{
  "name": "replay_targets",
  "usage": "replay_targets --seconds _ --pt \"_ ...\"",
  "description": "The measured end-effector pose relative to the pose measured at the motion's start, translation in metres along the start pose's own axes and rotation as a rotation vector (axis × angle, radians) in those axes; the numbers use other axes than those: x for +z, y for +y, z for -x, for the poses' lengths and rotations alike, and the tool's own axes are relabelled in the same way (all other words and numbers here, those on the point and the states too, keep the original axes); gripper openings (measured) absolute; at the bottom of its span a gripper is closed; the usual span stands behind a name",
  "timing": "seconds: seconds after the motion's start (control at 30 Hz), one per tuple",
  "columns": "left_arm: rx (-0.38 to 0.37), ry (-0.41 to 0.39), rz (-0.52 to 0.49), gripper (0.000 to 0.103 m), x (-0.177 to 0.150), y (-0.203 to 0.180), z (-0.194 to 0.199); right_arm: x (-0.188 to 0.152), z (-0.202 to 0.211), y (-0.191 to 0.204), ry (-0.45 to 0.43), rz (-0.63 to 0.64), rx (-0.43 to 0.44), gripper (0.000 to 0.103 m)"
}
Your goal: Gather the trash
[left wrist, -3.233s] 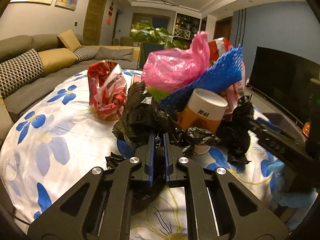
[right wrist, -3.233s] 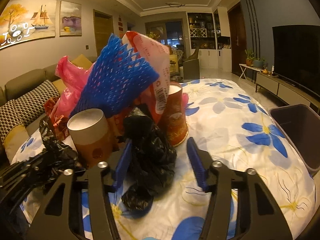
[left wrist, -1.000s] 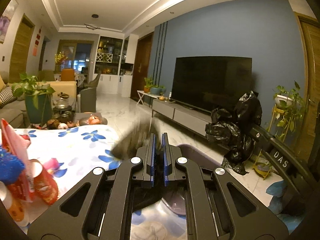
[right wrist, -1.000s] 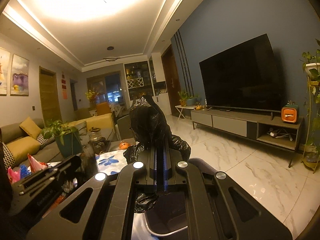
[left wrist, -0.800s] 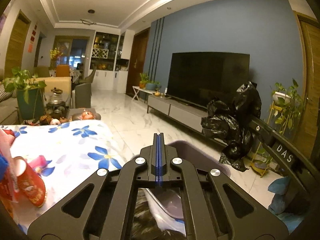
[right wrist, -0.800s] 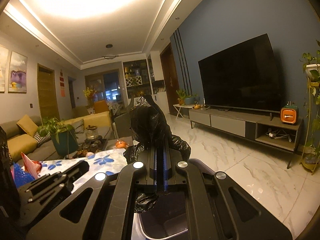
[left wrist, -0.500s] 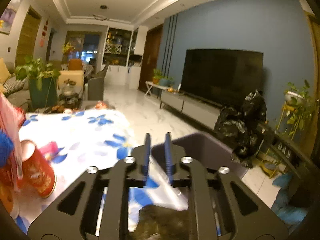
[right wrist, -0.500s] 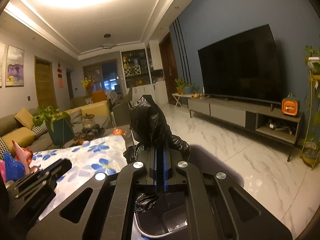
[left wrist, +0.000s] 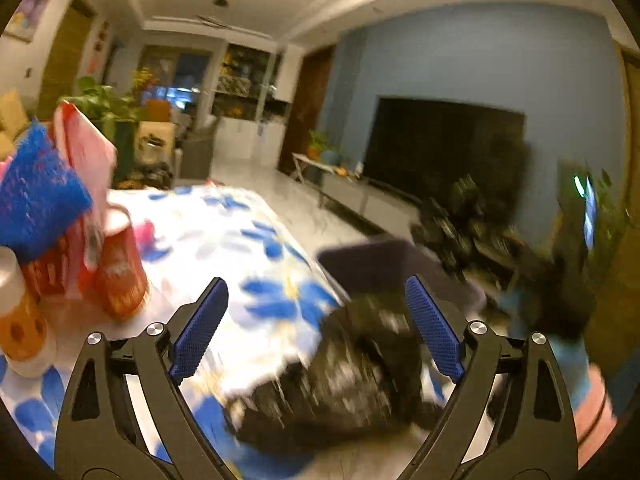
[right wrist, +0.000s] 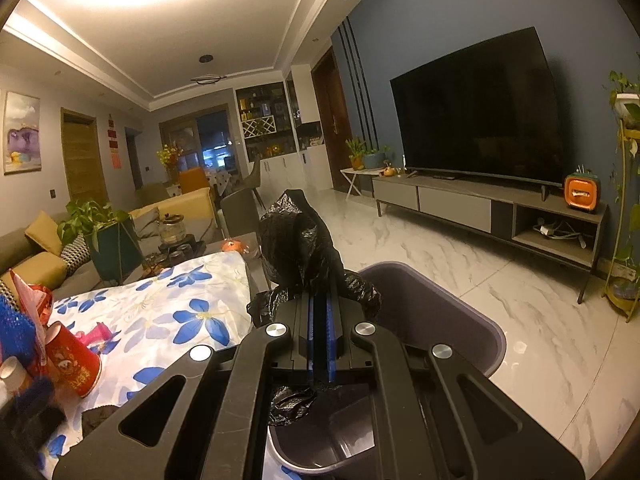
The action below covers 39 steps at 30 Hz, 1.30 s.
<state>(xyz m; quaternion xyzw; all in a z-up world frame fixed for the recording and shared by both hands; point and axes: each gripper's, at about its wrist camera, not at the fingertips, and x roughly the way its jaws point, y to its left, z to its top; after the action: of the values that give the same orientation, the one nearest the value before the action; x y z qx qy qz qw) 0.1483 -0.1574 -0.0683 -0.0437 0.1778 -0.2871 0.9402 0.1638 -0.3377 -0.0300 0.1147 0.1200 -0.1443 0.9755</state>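
Trash bag (right wrist: pixel 300 248) sticks up from the right gripper (right wrist: pixel 320 344), whose jaws are pressed tight on it, above the purple bin (right wrist: pixel 460 320). Left gripper (left wrist: pixel 316 332) is spread wide with nothing in it; a blurry black bag (left wrist: pixel 352 376) lies below, beside the flowered table (left wrist: pixel 224 240).

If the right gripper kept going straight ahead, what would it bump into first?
Probably nothing soon: the right gripper, shut on the black bag, points over the purple bin toward open marble floor. Depth beyond is unclear.
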Motion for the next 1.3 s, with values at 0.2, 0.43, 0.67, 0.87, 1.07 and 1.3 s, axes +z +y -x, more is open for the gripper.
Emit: replay_targets --seconds 0.2,0.43,0.67,0.87,1.07,1.3 --pt "-0.008 0.159 -0.048 0.070 -0.022 -0.012 -0.031 -0.001 0.002 0.000 0.009 0.013 -0.009 0.006" --pt "-0.005 0.196 -0.087 0.003 -0.020 -0.016 -0.046 -0.005 -0.004 -0.005 0.032 0.020 -0.024 0.006" --pt "-0.048 0.044 -0.045 0.003 0.044 -0.040 -0.059 0.001 -0.008 -0.007 0.015 0.032 -0.023 0.006" --pt "-0.100 0.032 -0.029 0.005 0.065 -0.059 -0.102 0.007 -0.009 -0.014 -0.015 0.044 -0.034 0.006" --pt "-0.147 0.074 0.012 0.041 0.066 -0.064 -0.135 0.008 -0.018 -0.030 -0.003 -0.010 -0.036 0.036" --pt "-0.117 0.060 0.080 0.074 0.062 -0.039 -0.130 0.004 -0.015 -0.041 -0.009 -0.031 -0.049 0.055"
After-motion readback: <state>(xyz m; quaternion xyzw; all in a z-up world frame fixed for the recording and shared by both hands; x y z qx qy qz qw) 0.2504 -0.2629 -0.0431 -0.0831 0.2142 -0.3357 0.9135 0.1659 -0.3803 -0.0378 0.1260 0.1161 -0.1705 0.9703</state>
